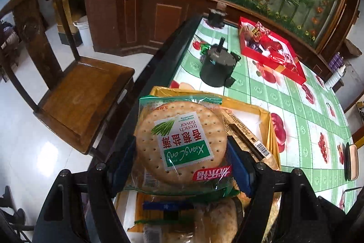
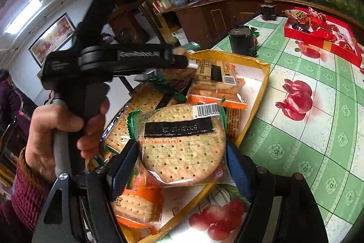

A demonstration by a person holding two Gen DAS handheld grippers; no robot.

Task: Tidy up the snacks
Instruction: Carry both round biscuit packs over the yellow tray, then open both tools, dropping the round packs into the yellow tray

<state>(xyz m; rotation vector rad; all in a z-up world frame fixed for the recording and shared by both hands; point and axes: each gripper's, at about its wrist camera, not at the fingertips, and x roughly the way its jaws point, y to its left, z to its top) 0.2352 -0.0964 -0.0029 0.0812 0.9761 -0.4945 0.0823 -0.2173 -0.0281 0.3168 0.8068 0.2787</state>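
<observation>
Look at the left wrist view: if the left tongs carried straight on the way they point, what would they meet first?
Probably the yellow tray, just beyond the round cracker pack gripped by the left tongs. The wrapped snack lying in it looks nearest, though depth is unclear.

The tabletop [image 2: 295, 140] is covered with a glossy cloth printed in green-and-white checks with red fruit pictures, and has a dark edge along its near-left side. Directly on it lie a shallow yellow cardboard tray [image 2: 264, 83] filled with wrapped cracker packets, a red rectangular gift box [image 1: 273, 56] of red-wrapped sweets farther back, a dark grey cylindrical device [image 1: 217, 70] between them, a small black object [image 1: 216, 17] at the far corner, and a green foil-wrapped candy [image 1: 204, 48] beside the cylinder.
</observation>
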